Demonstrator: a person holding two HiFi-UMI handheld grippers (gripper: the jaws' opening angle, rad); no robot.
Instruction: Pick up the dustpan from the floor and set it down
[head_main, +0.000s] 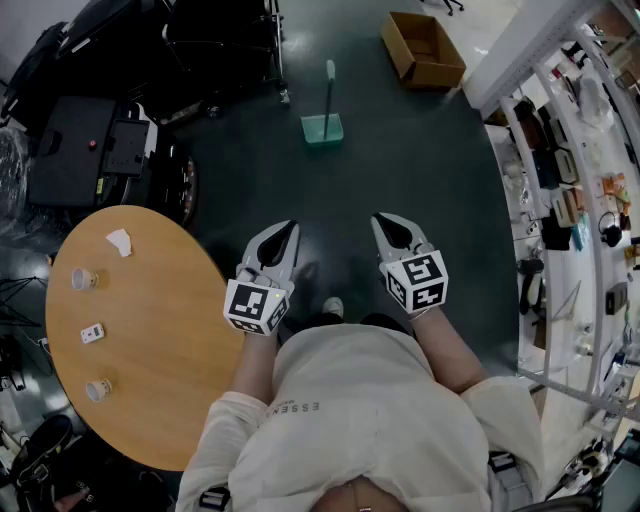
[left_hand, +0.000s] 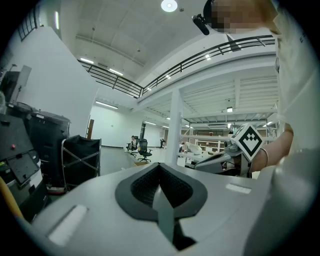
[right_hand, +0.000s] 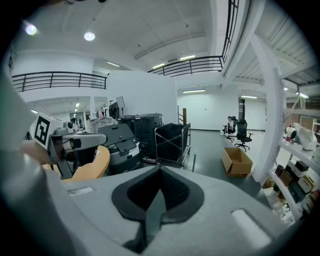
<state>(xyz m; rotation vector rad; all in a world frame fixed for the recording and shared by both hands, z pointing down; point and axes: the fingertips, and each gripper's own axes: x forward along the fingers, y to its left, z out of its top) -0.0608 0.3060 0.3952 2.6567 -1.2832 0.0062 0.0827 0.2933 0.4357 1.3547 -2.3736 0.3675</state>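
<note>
Head view puts the dustpan (head_main: 322, 128) on the dark floor (head_main: 400, 180) straight ahead of you. It sits flat with its thin handle (head_main: 329, 72) rising from it, well apart from both grippers. Your left gripper (head_main: 290, 228) and right gripper (head_main: 385, 222) hang side by side in front of your body, and each gripper view shows its two jaws pressed together with nothing between them. The likeliest slip is reaching the handle with the jaws like that: closed tips would probably push the slim handle and tip or skate the light pan across the floor, so spread the jaws before you close in. A grip taken high on the handle could also let the pan swing and clip the floor when you lower it. Watch the curved edge of the round wooden table (head_main: 150, 400), which lies just beside your left arm and carries small paper cups (head_main: 83, 279); a wide swing could catch it. Shelving (head_main: 560, 200) lines your right side, a black cart (head_main: 230, 50) stands beyond the pan to the left, and a cardboard box (head_main: 425, 50) sits beyond it to the right. Between you and the pan the floor offers a broad open lane, with room around it for setting it down.
</note>
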